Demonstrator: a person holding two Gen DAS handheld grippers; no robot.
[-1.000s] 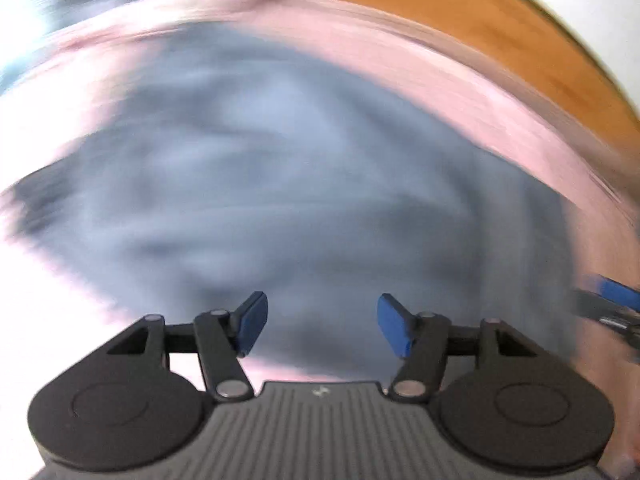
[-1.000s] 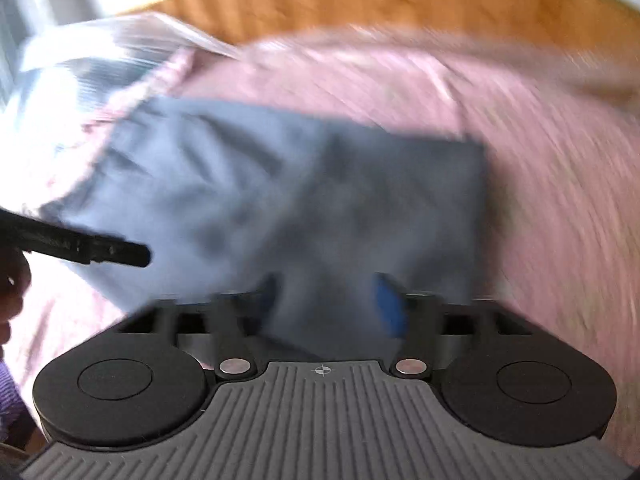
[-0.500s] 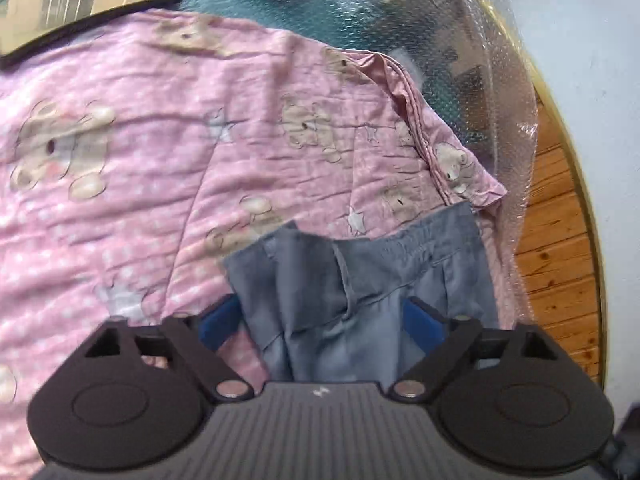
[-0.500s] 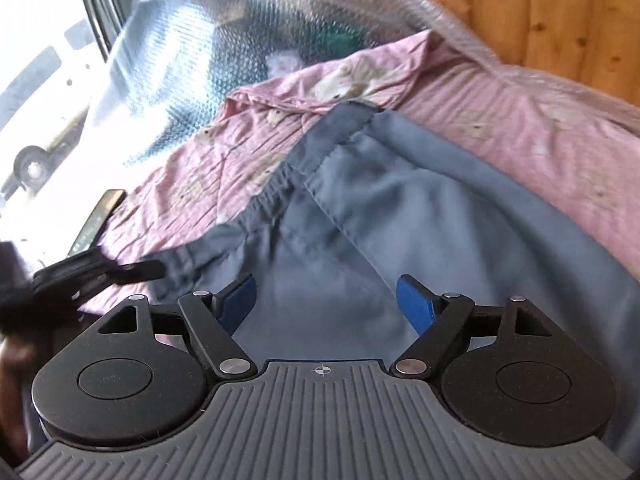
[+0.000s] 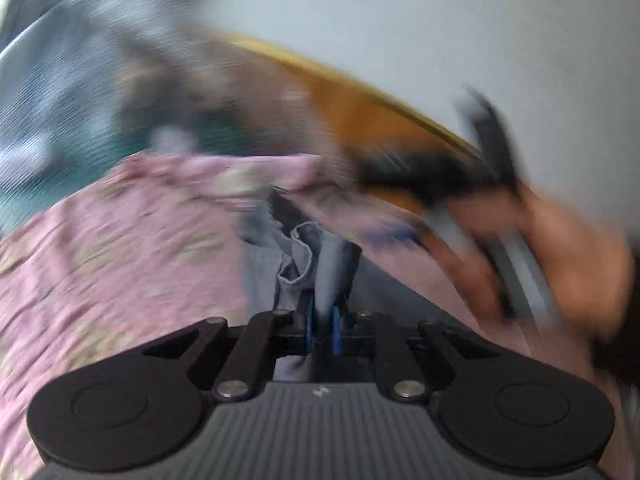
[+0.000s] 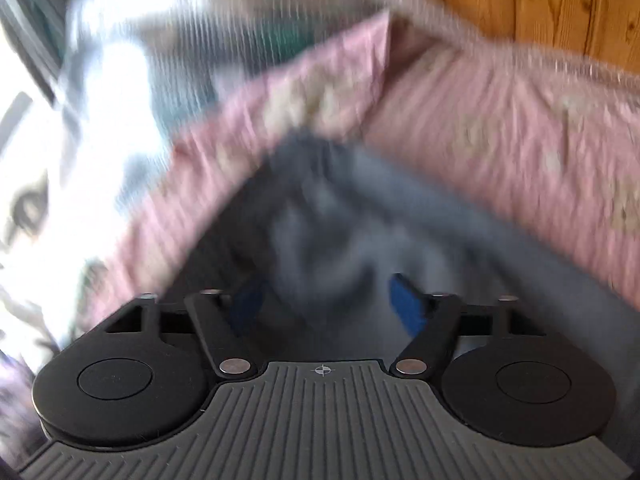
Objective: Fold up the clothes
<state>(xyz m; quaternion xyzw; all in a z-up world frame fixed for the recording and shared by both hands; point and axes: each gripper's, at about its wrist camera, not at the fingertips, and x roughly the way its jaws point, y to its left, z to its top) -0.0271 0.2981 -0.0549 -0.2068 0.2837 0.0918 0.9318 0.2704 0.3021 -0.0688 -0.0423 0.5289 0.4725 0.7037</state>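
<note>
A grey-blue garment (image 5: 316, 264) lies on a pink sheet with a bear print (image 5: 120, 264). My left gripper (image 5: 321, 330) is shut on a bunched fold of the garment, which stands up between its blue pads. In the right wrist view the garment (image 6: 360, 216) fills the middle, blurred by motion. My right gripper (image 6: 328, 304) is open, its blue pads apart, with the cloth lying between and beyond them. The right gripper and the hand on it show blurred at the right of the left wrist view (image 5: 480, 176).
Clear bubble wrap (image 6: 132, 64) lies past the sheet's far edge, over something teal. A wooden panel (image 6: 560, 4) runs behind the sheet, with a pale wall (image 5: 400, 20) above it. The pink sheet (image 6: 500, 120) shows around the garment.
My left gripper has shut on a fold of the garment and tilted up toward the wall. My right gripper has stayed open and its pads have drawn closer together over the cloth. Both views are now blurred.
</note>
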